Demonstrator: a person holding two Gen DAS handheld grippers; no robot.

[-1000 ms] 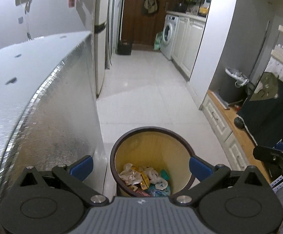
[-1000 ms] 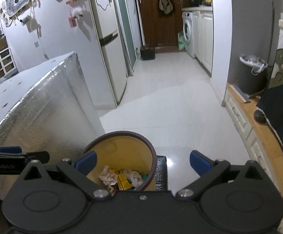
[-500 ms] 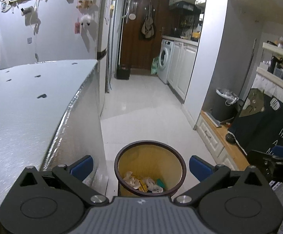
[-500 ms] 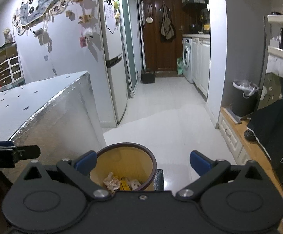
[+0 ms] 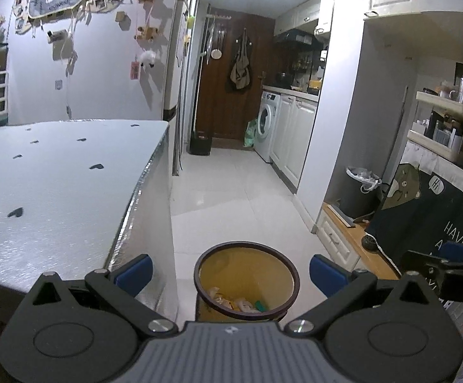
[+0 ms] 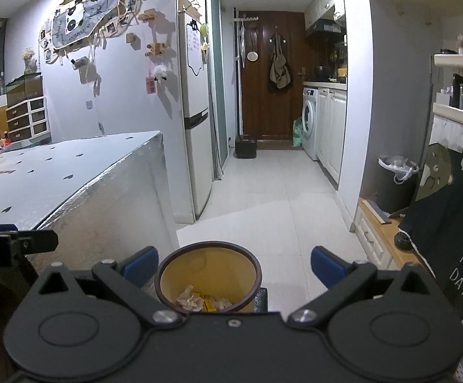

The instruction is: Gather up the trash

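On my far left, in the right wrist view, I see wooden drawer units (image 6: 25,118) against the wall, and above them a pale wall hung with a panda-print cloth banner (image 6: 78,22) and small pinned photos and trinkets. Below that spreads the silver foil-covered table (image 5: 56,185), its top dotted with small dark heart shapes and its shiny side dropping straight to the floor. Behind its far corner stands a tall white refrigerator (image 6: 196,127).

My left gripper (image 5: 230,271) hangs over the floor with its blue-padded fingers spread wide and nothing between them. Between those fingers, lower down, I see the round yellow waste bin with a dark brown rim (image 5: 247,274), standing on the white tiled floor (image 5: 231,191) just beside the table's foil side. Crumpled paper and coloured wrappers (image 5: 238,303) lie at its bottom. My right gripper (image 6: 231,265) is likewise spread apart and empty, above the same bin.

Down the corridor there is a dark wooden door (image 5: 231,95) with a bag hung on it, then a white front-loading washing machine (image 5: 265,127) under white cabinets. To the right sits a grey lined dustbin (image 5: 360,191) on a low wooden ledge, beside a dark cloth printed with a bear (image 5: 429,210).
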